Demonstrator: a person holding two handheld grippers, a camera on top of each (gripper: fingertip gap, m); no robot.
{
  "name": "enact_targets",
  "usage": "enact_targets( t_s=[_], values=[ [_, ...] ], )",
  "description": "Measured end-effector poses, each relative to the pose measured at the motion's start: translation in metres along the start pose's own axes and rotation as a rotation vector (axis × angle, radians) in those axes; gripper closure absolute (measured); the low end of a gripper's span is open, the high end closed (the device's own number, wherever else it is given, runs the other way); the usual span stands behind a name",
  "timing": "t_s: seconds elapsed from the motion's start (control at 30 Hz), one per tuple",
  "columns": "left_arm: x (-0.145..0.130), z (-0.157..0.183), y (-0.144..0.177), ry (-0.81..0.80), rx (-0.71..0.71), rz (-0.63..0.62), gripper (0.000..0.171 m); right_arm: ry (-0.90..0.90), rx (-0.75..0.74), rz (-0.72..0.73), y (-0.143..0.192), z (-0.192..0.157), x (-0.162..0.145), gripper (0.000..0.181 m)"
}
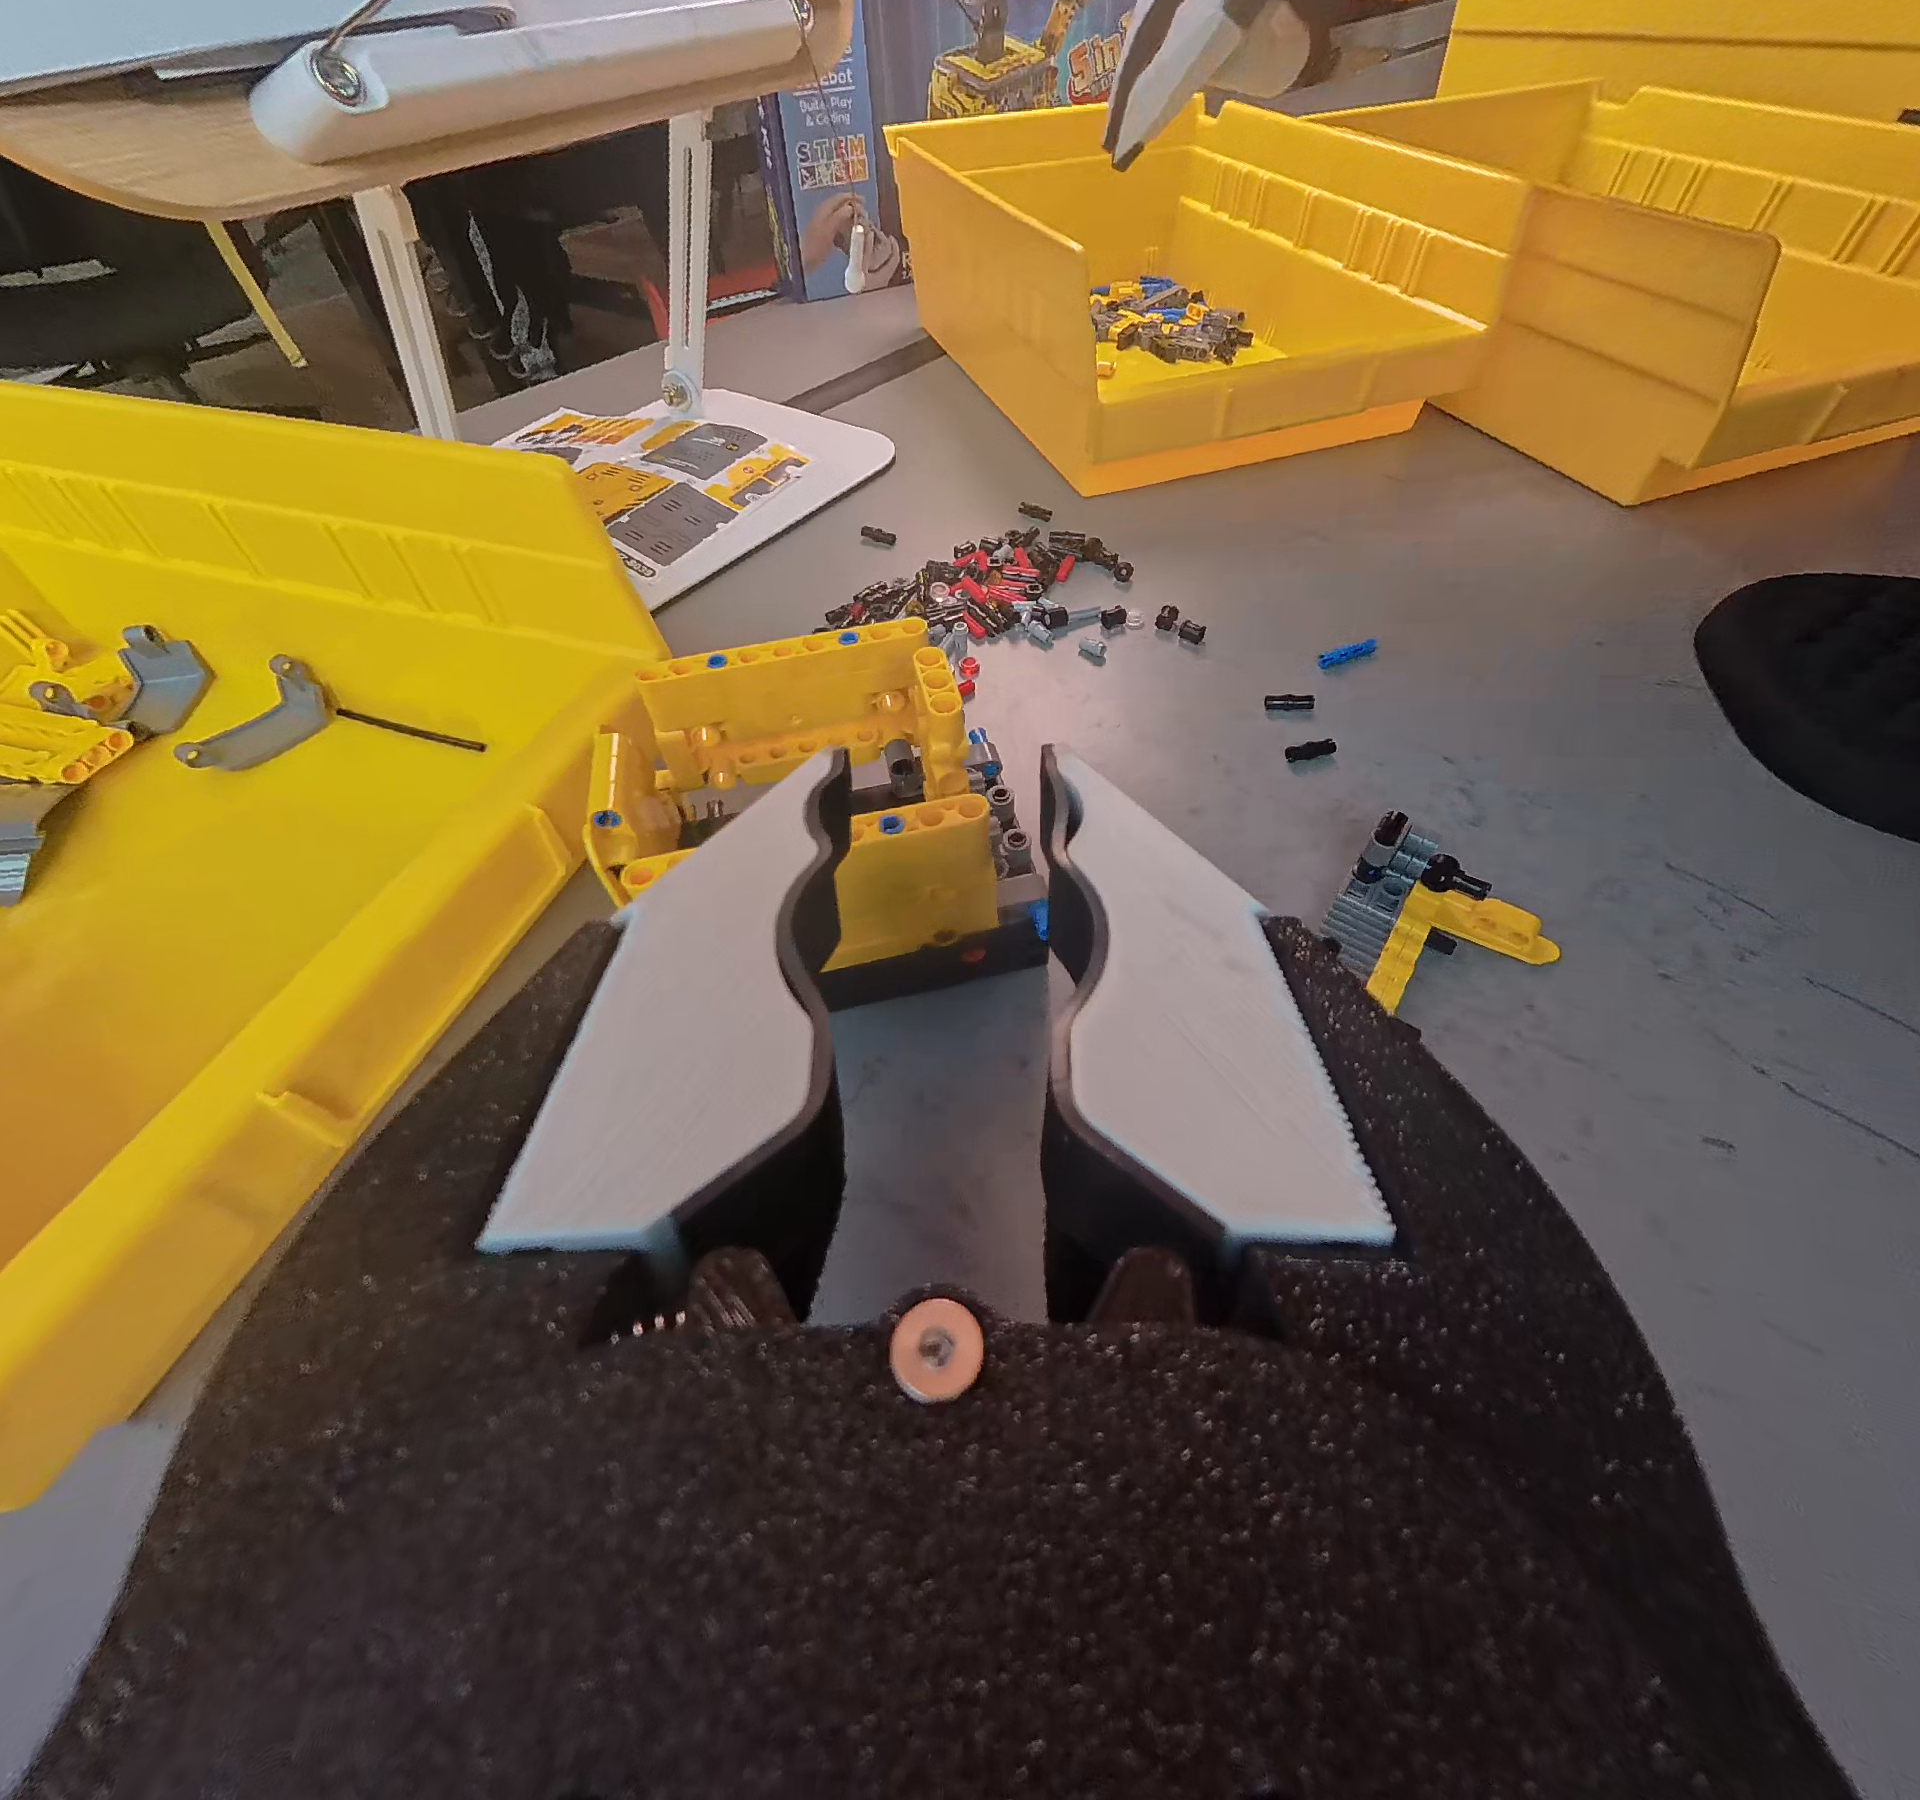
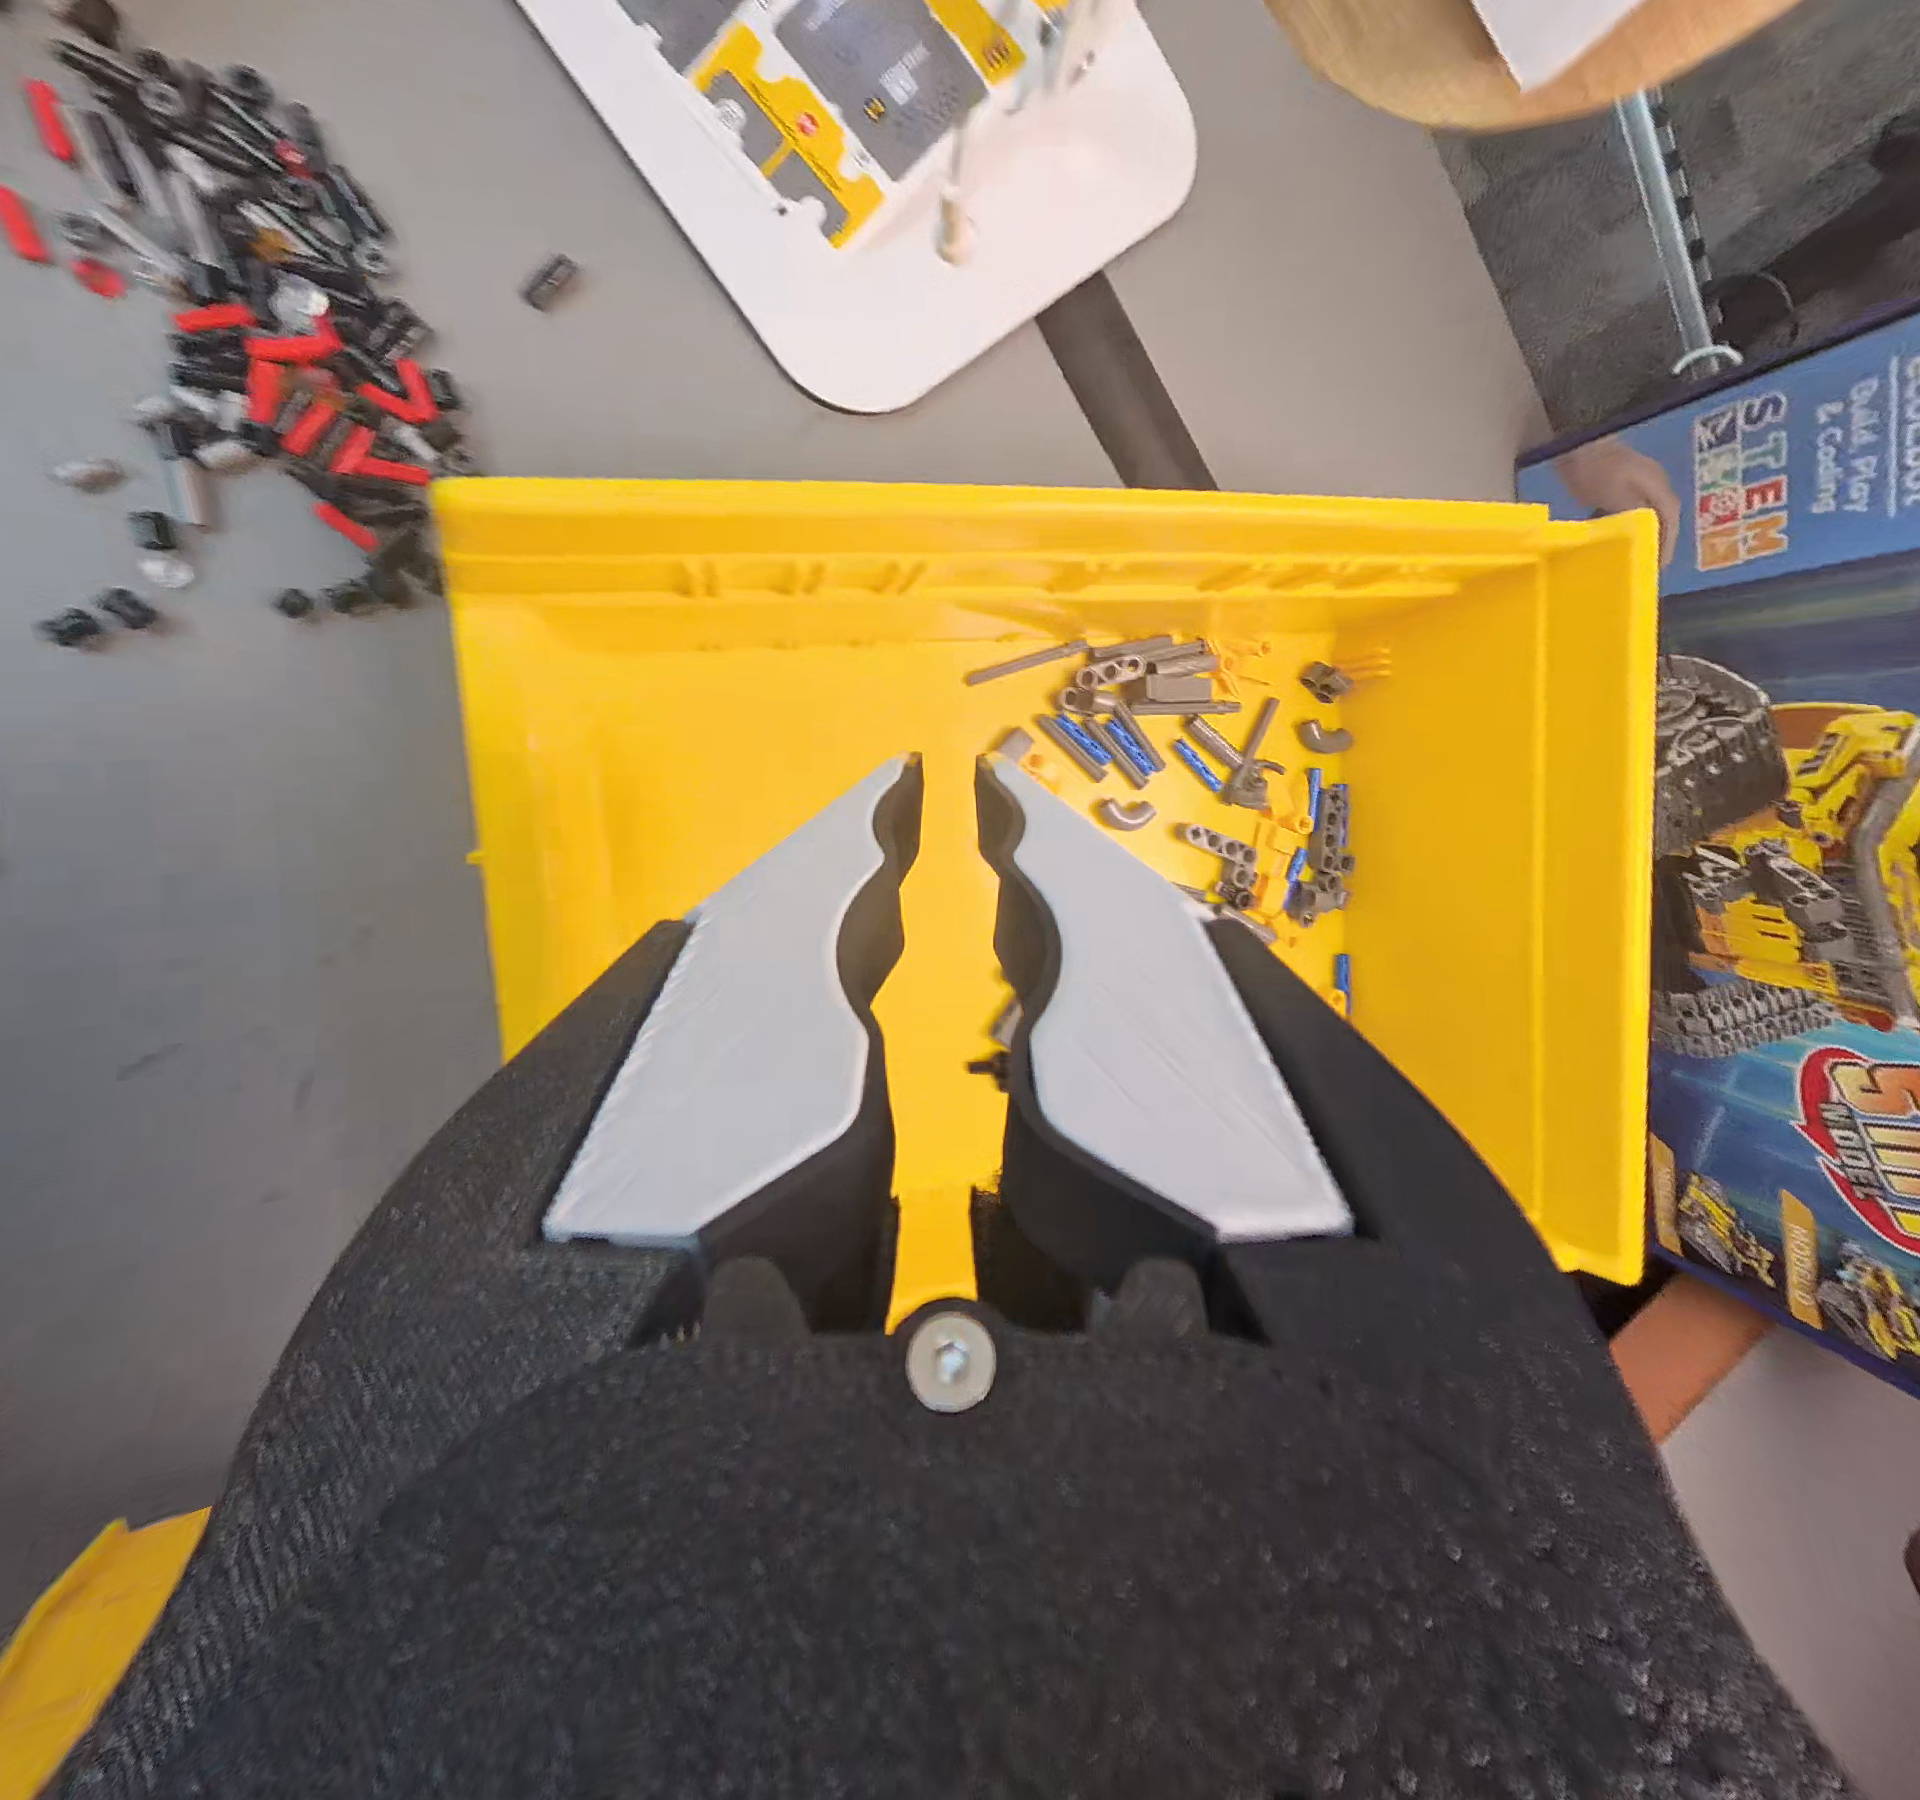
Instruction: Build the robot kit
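My left gripper (image 1: 940, 763) is low over the grey table, its jaws partly closed on either side of a yellow, grey and black brick assembly (image 1: 914, 877) that stands on the table. Both fingers seem to touch its sides. My right gripper (image 2: 948, 761) hovers over a yellow bin (image 2: 727, 711), with its jaws a narrow gap apart and nothing between them. Small grey, blue and yellow brick parts (image 2: 1226, 794) lie in the bin just right of its tips. The right gripper also shows in the left wrist view (image 1: 1143, 119), above that bin (image 1: 997, 296).
A pile of black, red and grey pins (image 1: 997, 587) lies on the table behind the assembly. A small grey-yellow sub-assembly (image 1: 1423, 903) sits to the right. A yellow tray (image 1: 312, 919) with parts is at left. A white book stand (image 1: 769, 472), a toy box (image 2: 1787, 815) and more yellow bins (image 1: 1662, 348) stand behind. Some 35 cm of space lies between my two pairs of fingers.
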State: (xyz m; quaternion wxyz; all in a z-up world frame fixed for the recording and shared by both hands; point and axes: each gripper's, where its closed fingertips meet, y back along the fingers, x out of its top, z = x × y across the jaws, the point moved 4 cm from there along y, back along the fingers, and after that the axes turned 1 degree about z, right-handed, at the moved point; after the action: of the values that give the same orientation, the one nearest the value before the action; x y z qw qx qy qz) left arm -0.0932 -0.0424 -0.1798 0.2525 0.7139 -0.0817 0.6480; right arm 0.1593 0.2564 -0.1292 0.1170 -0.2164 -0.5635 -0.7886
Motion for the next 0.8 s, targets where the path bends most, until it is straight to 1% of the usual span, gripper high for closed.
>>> enact_targets(
  t_s=[0.1, 0.23, 0.37, 0.5, 0.6, 0.8],
  values=[
    [-0.002, -0.002, -0.001, 0.008, 0.003, -0.004, 0.136, 0.019, -0.008, -0.071, -0.031, 0.024, -0.016, 0.176],
    [-0.003, -0.004, -0.001, 0.018, 0.002, 0.0, 0.136, 0.05, 0.012, -0.152, -0.068, 0.042, -0.032, 0.181],
    [-0.003, -0.006, -0.001, 0.035, -0.003, 0.004, 0.137, 0.04, 0.029, -0.187, -0.093, 0.058, -0.045, 0.181],
    [-0.004, -0.008, -0.002, 0.052, -0.009, 0.001, 0.137, 0.034, 0.052, -0.179, -0.105, 0.069, -0.051, 0.18],
    [-0.004, -0.009, -0.002, 0.067, -0.012, 0.003, 0.137, 0.027, 0.074, -0.176, -0.109, 0.071, -0.053, 0.178],
    [-0.004, -0.012, -0.001, 0.089, -0.013, 0.007, 0.137, 0.055, 0.105, -0.194, -0.106, 0.066, -0.054, 0.17]
  ],
)
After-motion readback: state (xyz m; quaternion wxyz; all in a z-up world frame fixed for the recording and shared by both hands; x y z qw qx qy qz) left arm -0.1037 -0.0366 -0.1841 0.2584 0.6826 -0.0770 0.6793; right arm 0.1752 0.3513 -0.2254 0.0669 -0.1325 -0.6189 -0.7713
